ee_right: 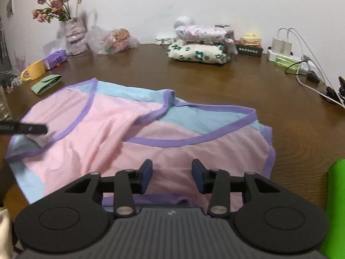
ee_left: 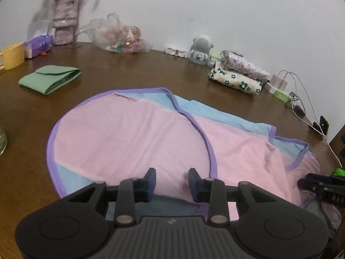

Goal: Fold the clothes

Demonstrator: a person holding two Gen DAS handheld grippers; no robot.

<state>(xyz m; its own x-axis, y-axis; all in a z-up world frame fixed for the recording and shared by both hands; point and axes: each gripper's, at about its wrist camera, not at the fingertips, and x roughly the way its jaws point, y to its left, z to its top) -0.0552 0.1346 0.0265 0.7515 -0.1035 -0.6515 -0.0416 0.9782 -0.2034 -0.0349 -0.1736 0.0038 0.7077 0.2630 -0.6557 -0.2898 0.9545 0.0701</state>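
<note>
Left wrist view, pink garment (ee_left: 129, 138) unlabelled, left gripper (ee_left: 171, 180) released, right gripper (ee_right: 171, 171) released

Looks like lived-in home, dining or living room corner. Brown wooden table (ee_left: 133, 69) pushed against plain white wall (ee_left: 215, 10). Knit-covered vase (ee_left: 64, 21) with dried roses (ee_right: 51, 6), yellow mug (ee_left: 11, 56), crumpled plastic bag of snacks (ee_left: 120, 36), little astronaut figurine (ee_left: 200, 47). Folded laundry around: green cloth (ee_left: 49, 77), floral stack (ee_right: 200, 43), pink-and-blue garment (ee_left: 129, 133) spread out. Phone chargers on power strip (ee_right: 284, 51), cables trailing. Totally domestic clutter, nothing lab-like.
</note>
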